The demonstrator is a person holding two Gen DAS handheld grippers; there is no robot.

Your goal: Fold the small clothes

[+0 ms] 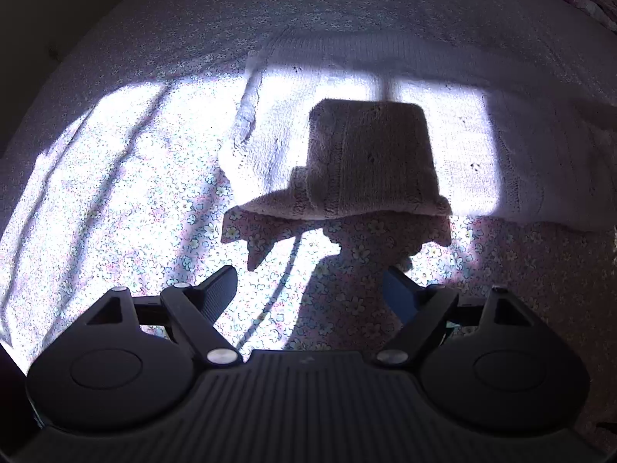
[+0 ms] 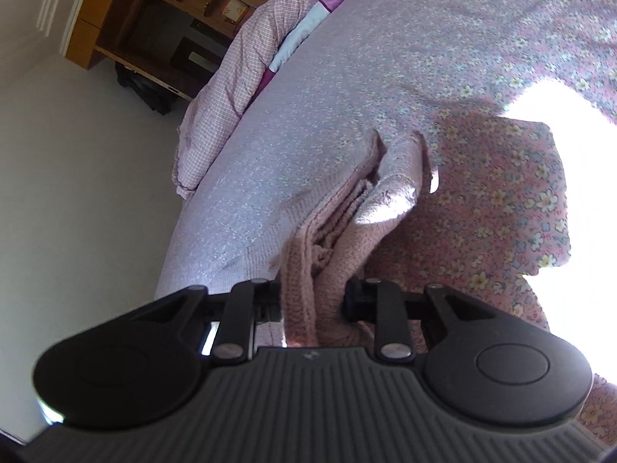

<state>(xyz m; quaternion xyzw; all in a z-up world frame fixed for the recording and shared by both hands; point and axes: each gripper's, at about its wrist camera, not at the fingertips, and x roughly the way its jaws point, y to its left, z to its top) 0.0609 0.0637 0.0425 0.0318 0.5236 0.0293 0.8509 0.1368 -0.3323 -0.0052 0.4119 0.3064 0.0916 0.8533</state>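
Note:
A pink knitted garment (image 1: 370,162) lies spread on the floral bedsheet (image 1: 115,200), with a folded-over flap in shadow at its middle and bright sun on the parts around it. My left gripper (image 1: 308,285) hovers over the sheet just in front of that flap, open, with nothing between its fingers. In the right wrist view my right gripper (image 2: 312,301) is shut on a bunched edge of the same pink knit (image 2: 347,223). The knit runs from the jaws up and forward, then drapes down to the bed.
A pink checked quilt (image 2: 239,61) is heaped along the bed's far edge. Beyond it stand a wooden desk with shelves (image 2: 127,19) and a pale floor (image 2: 77,162). Glare from the sun washes out the sheet (image 2: 578,135) at the right.

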